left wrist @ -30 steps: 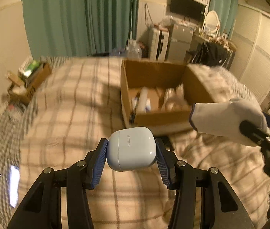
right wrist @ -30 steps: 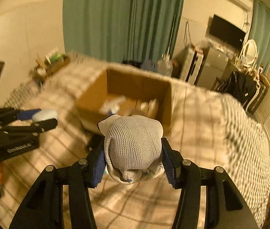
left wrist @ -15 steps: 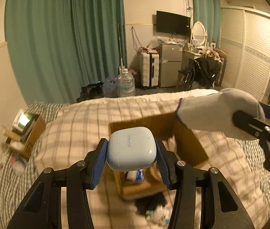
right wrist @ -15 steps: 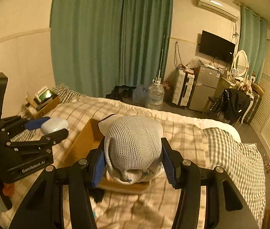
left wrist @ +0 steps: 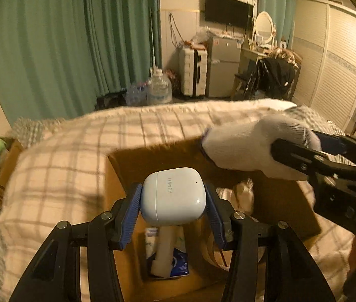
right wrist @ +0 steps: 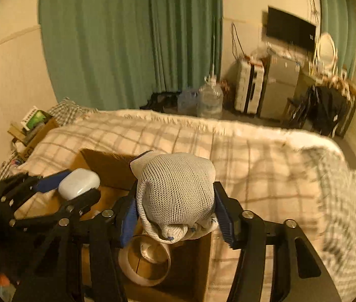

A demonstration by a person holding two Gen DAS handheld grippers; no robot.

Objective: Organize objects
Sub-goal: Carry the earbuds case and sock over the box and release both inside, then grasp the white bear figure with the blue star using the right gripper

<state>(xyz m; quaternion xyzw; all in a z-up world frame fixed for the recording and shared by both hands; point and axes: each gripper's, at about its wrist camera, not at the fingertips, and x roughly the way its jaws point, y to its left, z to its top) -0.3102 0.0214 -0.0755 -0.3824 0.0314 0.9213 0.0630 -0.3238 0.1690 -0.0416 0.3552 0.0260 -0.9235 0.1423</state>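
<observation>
- The left gripper (left wrist: 173, 201) is closed on the earbud case (left wrist: 173, 196), its blue pads pressed to the two flat sides. The case hangs above the box (left wrist: 288, 201), over its 7 o'clock end.
- The case looks small, light, hard and glossy, so I judge it could slip. The broad flat flanks held now seem the best place to grip, low enough to stay off the lid seam.
- The right gripper (right wrist: 175, 214) is clamped on the balled glove (right wrist: 175, 191), which bulges up from between the jaws. It also hangs over the box, toward 2 o'clock of the case in the left view.
- The glove is knit, soft and light. It squashes under the pads and should not slide, but a loose cuff may unroll, so the bundle's thick middle is the place to pinch.
- Inside the box lie a tape roll (right wrist: 144, 259) and a tube (left wrist: 164, 250), so either drop should land softly.
</observation>
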